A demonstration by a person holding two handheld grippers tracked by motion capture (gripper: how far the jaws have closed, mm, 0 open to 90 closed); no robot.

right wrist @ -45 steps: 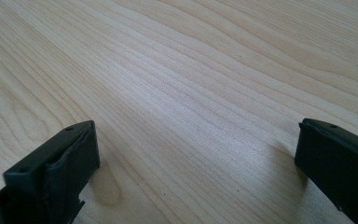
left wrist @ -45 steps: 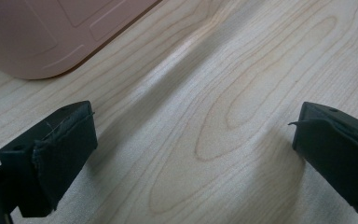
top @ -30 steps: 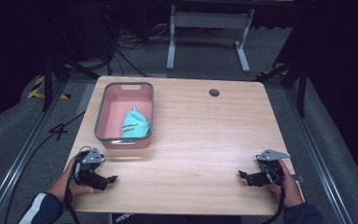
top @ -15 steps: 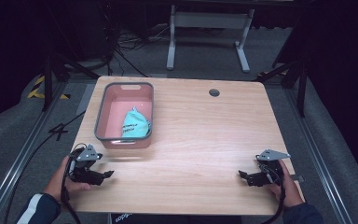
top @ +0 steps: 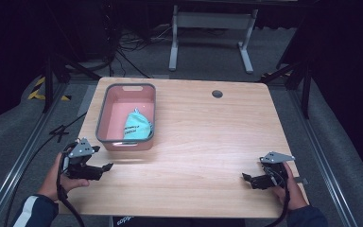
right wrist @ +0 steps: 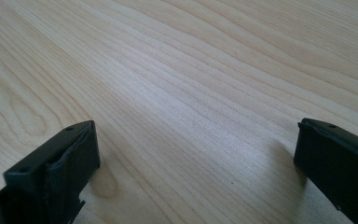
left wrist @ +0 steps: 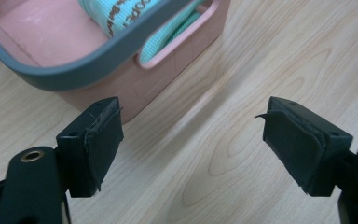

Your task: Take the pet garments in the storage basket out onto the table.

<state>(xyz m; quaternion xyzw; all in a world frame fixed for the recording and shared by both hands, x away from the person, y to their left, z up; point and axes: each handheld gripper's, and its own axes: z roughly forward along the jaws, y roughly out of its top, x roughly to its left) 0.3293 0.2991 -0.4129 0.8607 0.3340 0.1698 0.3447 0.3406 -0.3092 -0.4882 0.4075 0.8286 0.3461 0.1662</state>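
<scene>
The table [top: 208, 142] is pale wood with fine streaked grain and a small dark round hole [top: 217, 93] near its far edge. At far left stands a pink bin [top: 116, 118] with a grey rim; in it lies a mint-green pouch [top: 137, 126] with dark lettering. The left gripper [top: 105, 167] and the right gripper [top: 246, 178] are black, each topped by a grey plate. The near-left sleeve [top: 30, 213] is navy with a white stripe. The floor [top: 340, 142] is grey, with yellow-and-black hazard tape [top: 40, 90] at far left.
</scene>
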